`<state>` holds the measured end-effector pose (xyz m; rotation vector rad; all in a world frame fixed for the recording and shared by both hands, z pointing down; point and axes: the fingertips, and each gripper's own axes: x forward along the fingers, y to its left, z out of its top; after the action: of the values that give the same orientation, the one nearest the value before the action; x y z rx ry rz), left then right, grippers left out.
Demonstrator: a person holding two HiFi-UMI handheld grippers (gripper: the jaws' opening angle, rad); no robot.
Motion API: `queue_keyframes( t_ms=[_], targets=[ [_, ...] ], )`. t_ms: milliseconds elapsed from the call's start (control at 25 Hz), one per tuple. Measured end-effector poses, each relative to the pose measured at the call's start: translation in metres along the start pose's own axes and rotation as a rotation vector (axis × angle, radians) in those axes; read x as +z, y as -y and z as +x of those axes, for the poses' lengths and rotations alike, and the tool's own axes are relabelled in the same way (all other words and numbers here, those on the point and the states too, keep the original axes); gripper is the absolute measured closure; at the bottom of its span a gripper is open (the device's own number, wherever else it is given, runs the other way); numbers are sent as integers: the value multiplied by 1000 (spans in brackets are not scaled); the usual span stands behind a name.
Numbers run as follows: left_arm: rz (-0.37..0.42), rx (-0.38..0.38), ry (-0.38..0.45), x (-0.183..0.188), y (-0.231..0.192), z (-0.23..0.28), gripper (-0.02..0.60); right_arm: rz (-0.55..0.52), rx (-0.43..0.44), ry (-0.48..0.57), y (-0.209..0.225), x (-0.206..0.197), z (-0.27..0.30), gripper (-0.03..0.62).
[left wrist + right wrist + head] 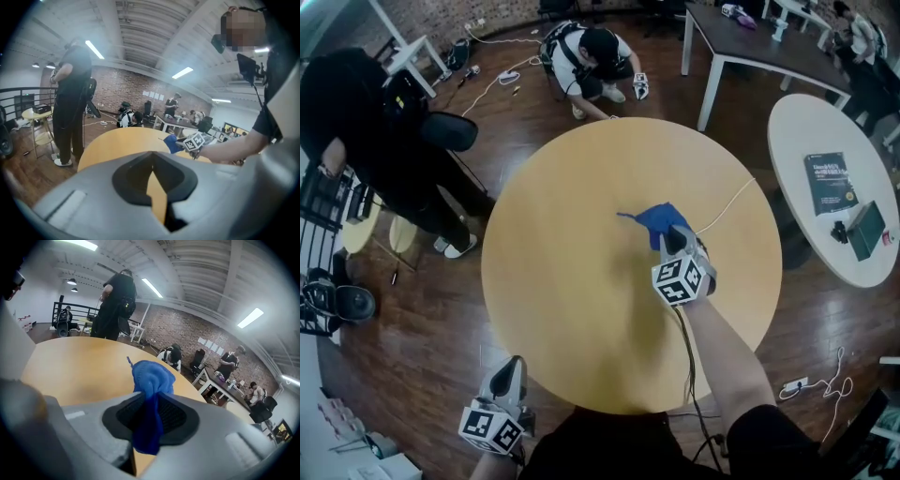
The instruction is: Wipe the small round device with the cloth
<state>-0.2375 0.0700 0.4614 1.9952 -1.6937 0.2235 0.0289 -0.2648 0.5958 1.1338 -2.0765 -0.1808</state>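
Above the round surface (pixel 562 234), the right gripper (pixel 668 234) pinches a crumpled blue cloth (pixel 151 378) (1 thin tail sticking out); left gripper (pixel 514 364) closed, empty.

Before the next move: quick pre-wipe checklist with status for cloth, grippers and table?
1. Cloth gripped: ok. The right gripper is shut on it, with blue fabric bunched out past the jaws.
2. Device in sight: not ok. No small round device shows on the table in any view.
3. Left gripper free: ok. Jaws together, nothing between them, held at the near table edge.
4. Cable out of the way: not ok. A white cable lies on the table right beside the cloth.
5. Cloth touching the table: cannot tell.
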Motion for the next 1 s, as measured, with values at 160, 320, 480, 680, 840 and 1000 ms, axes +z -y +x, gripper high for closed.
queue_keyframes(
  t_ms=[160, 320, 480, 680, 840, 1000],
  targets=[
    [-14, 16, 7, -2, -4, -5, 575, -33, 36, -7, -16, -1, 3, 510],
    [-8, 18, 17, -3, -4, -9, 575, -9, 118, -61, -43, -15, 10, 510],
    [-13, 34, 27, 4, -7, -16, 575, 107, 168, -147, -59, -44, 18, 510],
    [-32, 53, 30, 5, -13, -22, 575, 208, 194, -151, -60, -58, 9, 510],
    [-46, 40, 30, 3, -12, -19, 575, 134, 72, 62, -26, -13, -21, 510],
    [-43, 10, 31, 1, -1, -7, 575, 107, -80, 162, 19, 8, -39, 510]
  ],
)
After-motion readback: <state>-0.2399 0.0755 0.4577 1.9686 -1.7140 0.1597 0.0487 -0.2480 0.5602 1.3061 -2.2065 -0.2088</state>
